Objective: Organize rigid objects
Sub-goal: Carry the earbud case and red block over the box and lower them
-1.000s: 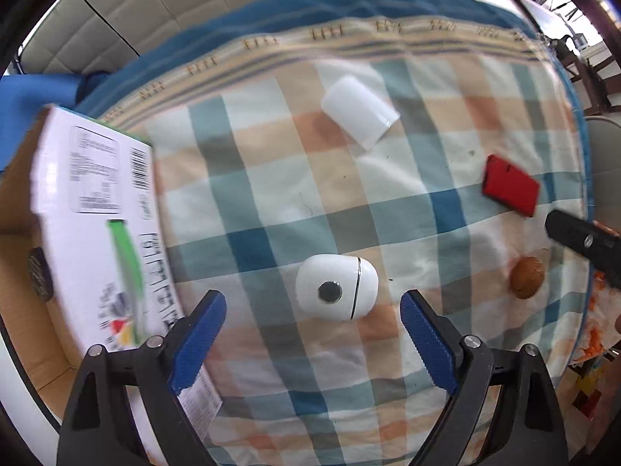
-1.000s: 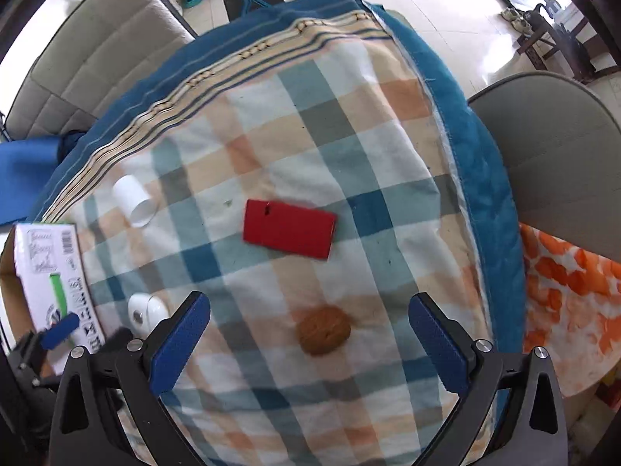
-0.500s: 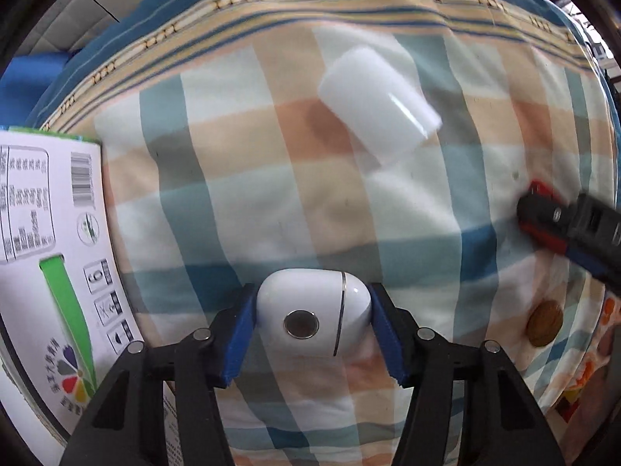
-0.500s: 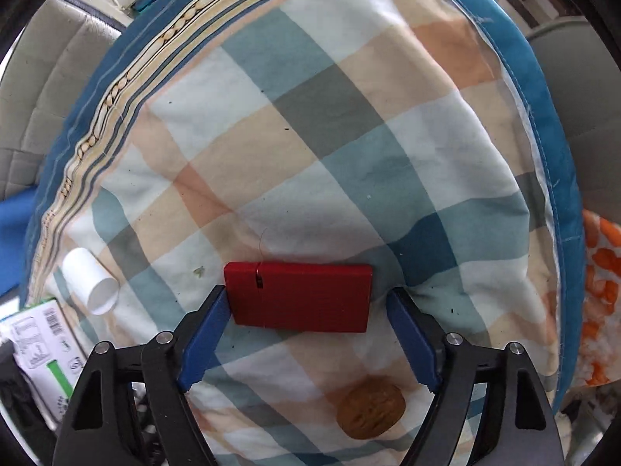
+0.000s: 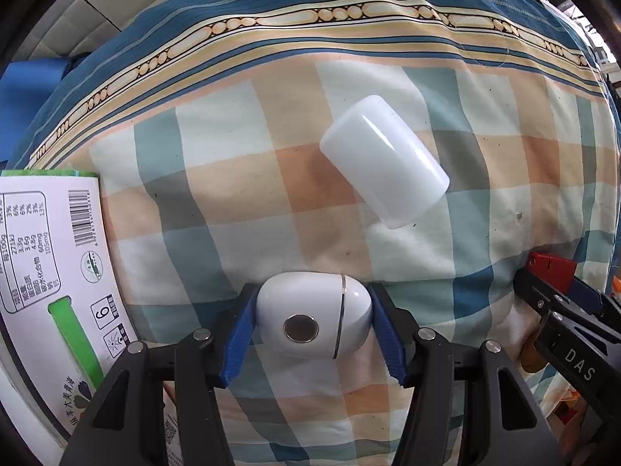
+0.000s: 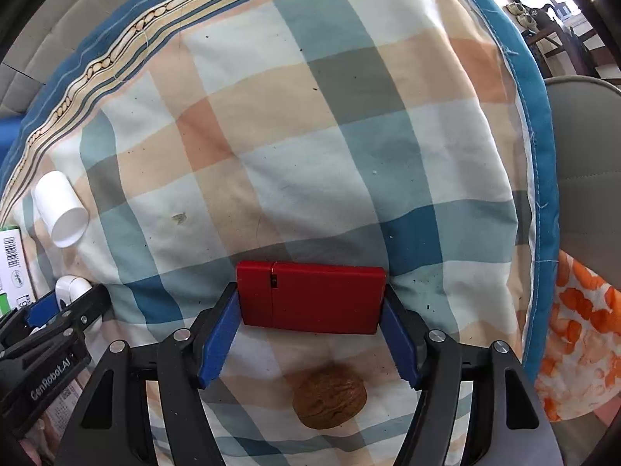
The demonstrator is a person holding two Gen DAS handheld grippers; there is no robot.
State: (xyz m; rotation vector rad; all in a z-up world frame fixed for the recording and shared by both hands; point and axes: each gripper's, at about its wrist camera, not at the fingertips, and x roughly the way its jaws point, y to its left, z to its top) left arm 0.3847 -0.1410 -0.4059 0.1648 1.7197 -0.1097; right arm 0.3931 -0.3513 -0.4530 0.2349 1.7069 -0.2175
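Pinching the white case (image 5: 312, 320) at lower centre, the left gripper (image 5: 312, 326) spans its long axis; the right gripper (image 6: 310, 324) likewise clamps the red box (image 6: 314, 297) lengthwise, walnut (image 6: 330, 396) beneath.

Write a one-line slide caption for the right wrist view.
Right hand-held gripper closed on flat red rectangular case above brown walnut on checked cloth.

left wrist: low, close, forward | right wrist: same | shared: checked cloth (image 5: 240, 202), white cup (image 6: 60, 209)
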